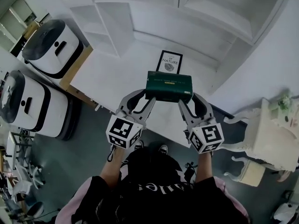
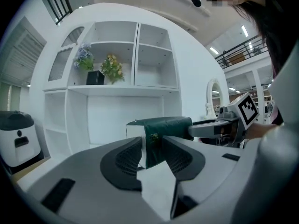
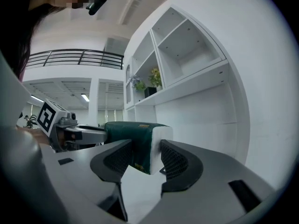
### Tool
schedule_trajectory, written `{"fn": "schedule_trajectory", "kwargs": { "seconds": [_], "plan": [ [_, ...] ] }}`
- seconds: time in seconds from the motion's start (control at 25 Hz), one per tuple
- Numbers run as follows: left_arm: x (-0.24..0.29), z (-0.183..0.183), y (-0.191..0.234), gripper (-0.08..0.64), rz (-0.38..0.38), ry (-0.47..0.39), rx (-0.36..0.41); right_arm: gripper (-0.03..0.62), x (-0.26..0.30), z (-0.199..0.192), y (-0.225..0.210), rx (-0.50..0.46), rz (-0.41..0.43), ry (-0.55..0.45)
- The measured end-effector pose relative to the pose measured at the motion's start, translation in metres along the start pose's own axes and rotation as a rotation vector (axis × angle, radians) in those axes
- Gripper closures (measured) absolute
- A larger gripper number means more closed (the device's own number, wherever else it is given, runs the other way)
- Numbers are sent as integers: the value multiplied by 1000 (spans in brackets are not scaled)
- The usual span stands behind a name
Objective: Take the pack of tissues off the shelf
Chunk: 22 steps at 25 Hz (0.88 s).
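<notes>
The pack of tissues [image 1: 169, 85] is a dark green block with white ends, held level above the white counter [image 1: 112, 78] of the shelf unit. My left gripper [image 1: 145, 98] is shut on its left end and my right gripper [image 1: 187, 100] on its right end. In the left gripper view the pack [image 2: 161, 133] sits pinched between the ribbed pads [image 2: 130, 157] of the left gripper [image 2: 152, 152]. In the right gripper view the pack [image 3: 133, 141] is pressed between the pads of the right gripper [image 3: 145, 157], its white end [image 3: 158, 146] toward the shelf wall.
A small framed print [image 1: 169, 62] stands on the counter just behind the pack. Upper shelves carry potted flowers [image 2: 112, 68] and a black box [image 2: 95, 77]. Two white, dark-topped machines [image 1: 53, 45] [image 1: 28, 104] stand at the left, and an ornate white table [image 1: 275, 134] at the right.
</notes>
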<state>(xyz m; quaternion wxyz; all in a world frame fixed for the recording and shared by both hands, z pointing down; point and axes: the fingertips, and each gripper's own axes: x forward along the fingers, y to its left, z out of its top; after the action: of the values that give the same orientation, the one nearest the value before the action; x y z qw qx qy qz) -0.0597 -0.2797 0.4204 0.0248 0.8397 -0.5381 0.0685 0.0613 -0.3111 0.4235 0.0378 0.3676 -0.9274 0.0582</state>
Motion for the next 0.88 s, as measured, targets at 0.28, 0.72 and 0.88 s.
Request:
{"fn": "schedule_trajectory", "kwargs": {
  "seconds": [0.28, 0.72, 0.88],
  "plan": [
    [-11, -7, -3, 414, -21, 3, -44, 371, -9, -5, 11, 6, -25, 14],
    [-97, -20, 4, 414, -79, -24, -40, 373, -36, -17, 100, 10, -96, 12],
    [-136, -28, 11, 414, -104, -34, -53, 373, -45, -21, 142, 10, -127, 14]
  ]
}}
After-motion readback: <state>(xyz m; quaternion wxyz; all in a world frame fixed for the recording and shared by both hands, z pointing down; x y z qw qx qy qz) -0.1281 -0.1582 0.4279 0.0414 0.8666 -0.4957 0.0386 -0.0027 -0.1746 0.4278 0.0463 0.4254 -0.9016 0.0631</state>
